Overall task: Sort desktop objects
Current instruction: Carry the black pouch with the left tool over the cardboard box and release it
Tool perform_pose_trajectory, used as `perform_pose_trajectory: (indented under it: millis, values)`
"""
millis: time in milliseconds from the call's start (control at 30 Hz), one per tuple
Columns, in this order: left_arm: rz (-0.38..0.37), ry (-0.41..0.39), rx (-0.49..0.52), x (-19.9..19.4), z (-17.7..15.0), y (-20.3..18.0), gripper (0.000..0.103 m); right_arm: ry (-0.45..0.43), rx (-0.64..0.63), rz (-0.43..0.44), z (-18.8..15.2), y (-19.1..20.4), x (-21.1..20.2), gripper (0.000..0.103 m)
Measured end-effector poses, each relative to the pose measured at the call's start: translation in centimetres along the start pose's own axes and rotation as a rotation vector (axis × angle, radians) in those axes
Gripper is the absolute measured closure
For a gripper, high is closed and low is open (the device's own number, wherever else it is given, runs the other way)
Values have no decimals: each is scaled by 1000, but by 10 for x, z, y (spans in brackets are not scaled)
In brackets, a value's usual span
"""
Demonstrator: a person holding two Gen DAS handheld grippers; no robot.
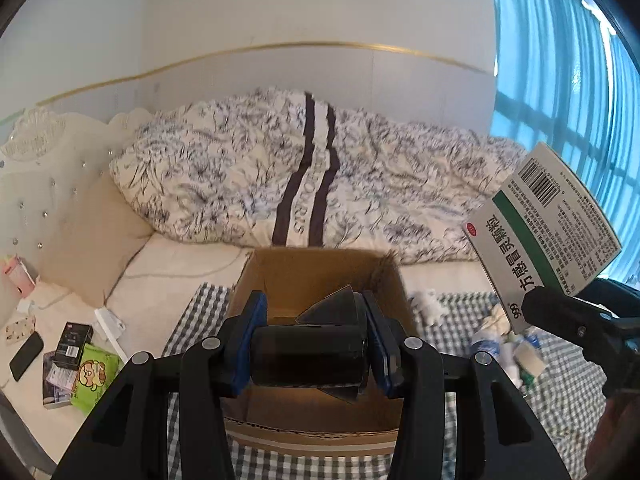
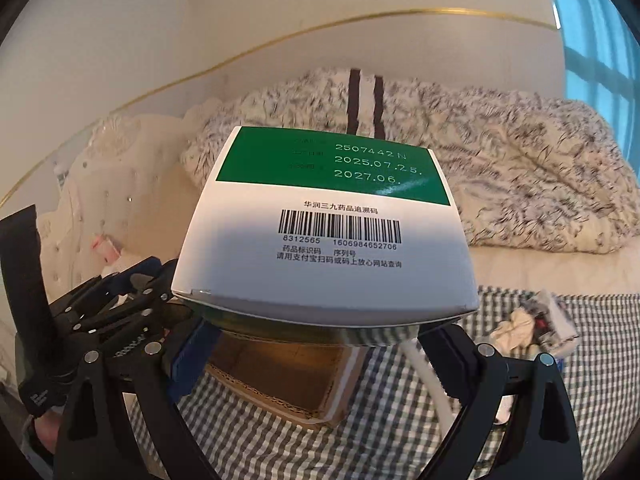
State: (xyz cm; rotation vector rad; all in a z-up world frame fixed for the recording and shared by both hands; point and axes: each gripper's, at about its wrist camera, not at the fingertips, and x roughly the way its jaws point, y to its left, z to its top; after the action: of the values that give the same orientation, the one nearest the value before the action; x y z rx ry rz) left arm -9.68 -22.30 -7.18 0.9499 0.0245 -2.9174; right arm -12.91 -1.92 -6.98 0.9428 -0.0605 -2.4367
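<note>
My left gripper clamps a black cylinder over the cardboard box; my right gripper pinches the medicine box. I'd lower each well inside before releasing.

My left gripper fills the lower centre of its own view, jaws drawn in and clamped on a black cylinder lying crosswise between the blue pads. My right gripper sits at the bottom of its view, jaws closed against a green-and-white medicine box. In the left view the right gripper shows at the right edge, tilted.
</note>
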Motion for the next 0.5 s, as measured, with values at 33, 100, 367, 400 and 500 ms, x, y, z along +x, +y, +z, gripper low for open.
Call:
perform_pose_trajectory:
  millis: [33,100,367,400,500]
  values:
    - [3,12,0,5,-2,2,55,15,-6,0,-2,1,8,9]
    - [5,34,-3,15,-6,6,55,39,-13,3,-4,2,21,9]
    - [-3,114,-15,48,-17,14,55,144,-33,7,-15,11,68,9]
    - [-1,124,-14,52,-19,14,55,153,-35,7,-16,12,73,9]
    - [-1,150,-17,62,-23,13,55,174,-34,3,-20,12,84,9]
